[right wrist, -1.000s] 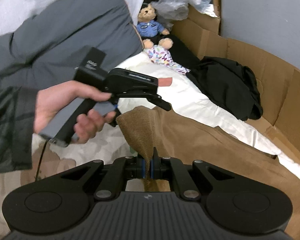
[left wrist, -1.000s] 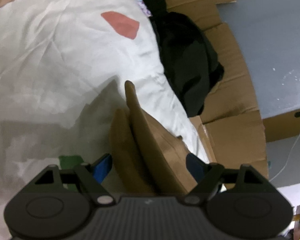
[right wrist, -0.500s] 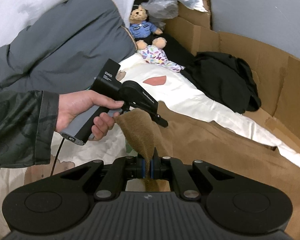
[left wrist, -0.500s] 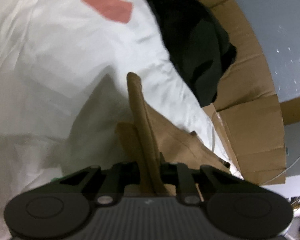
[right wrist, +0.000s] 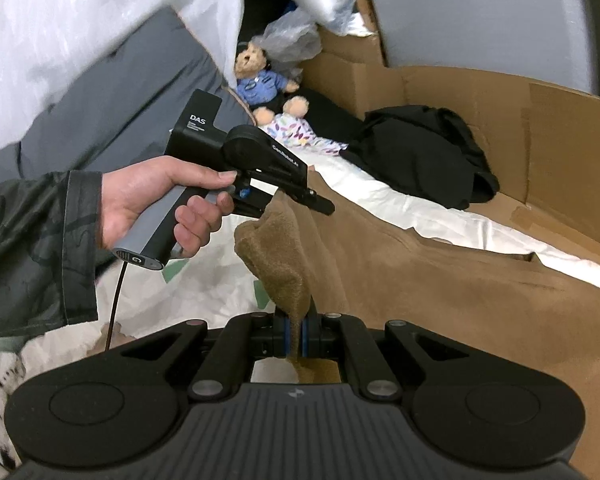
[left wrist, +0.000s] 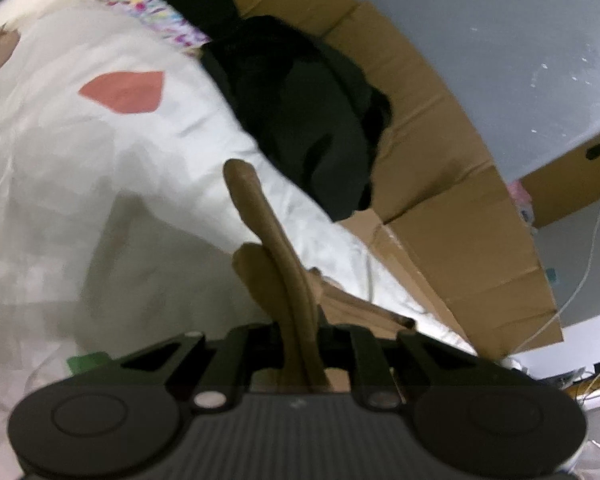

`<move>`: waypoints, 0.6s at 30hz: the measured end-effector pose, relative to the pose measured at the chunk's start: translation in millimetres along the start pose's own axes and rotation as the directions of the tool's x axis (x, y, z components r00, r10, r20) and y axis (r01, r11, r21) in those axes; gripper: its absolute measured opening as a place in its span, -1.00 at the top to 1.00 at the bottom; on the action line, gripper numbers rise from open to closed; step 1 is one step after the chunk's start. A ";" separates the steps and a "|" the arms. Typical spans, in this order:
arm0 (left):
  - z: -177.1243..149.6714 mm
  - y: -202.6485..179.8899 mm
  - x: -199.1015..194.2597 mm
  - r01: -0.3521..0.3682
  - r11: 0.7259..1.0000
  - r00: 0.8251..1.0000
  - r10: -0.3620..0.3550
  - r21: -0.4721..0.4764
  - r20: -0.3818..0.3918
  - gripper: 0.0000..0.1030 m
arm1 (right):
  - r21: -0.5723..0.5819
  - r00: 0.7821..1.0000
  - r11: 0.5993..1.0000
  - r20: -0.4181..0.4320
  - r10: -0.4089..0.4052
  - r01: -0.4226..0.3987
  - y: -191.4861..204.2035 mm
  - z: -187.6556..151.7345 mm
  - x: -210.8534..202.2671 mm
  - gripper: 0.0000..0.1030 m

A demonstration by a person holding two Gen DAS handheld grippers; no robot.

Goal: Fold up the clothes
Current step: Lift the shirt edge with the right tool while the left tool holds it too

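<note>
Near us on the bed point(right wrist: 460, 220), our left tool point(left wrist: 300, 344) and right tool point(right wrist: 296, 336) each pinch the brown garment point(right wrist: 440, 280); one edge is lifted, most lies flat; folding has barely begun.

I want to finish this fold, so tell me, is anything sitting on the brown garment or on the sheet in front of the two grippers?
Nothing visible does. Both the left gripper and right gripper already pinch the brown garment. The black clothing pile and teddy bear lie beyond it, apart from the garment.
</note>
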State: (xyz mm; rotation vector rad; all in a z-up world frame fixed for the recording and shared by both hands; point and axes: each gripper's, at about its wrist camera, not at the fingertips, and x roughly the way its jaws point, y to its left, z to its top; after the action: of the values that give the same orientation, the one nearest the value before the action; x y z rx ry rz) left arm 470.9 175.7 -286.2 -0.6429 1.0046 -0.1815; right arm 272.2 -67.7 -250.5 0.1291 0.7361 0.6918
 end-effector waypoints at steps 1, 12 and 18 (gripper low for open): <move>-0.9 -5.4 -1.7 0.004 1.000 1.000 -0.004 0.007 0.001 0.78 | 0.017 1.000 1.000 0.009 0.002 -0.002 -2.7 -0.9 -4.5 0.90; -14.3 -73.8 17.2 0.038 0.995 0.999 -0.035 0.093 -0.029 0.78 | 0.203 0.996 0.979 0.091 -0.005 -0.014 -43.8 -32.6 -44.8 0.90; -27.6 -111.6 38.3 0.052 0.989 0.997 -0.044 0.142 -0.062 0.78 | 0.279 0.992 0.960 0.123 -0.032 -0.004 -66.3 -53.0 -62.2 0.90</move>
State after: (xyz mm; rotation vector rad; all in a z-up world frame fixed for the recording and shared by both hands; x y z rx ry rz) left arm 484.8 58.3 -259.7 -0.5335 1.0228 -0.3133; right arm 239.8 -164.3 -276.8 0.4222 0.7090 0.5580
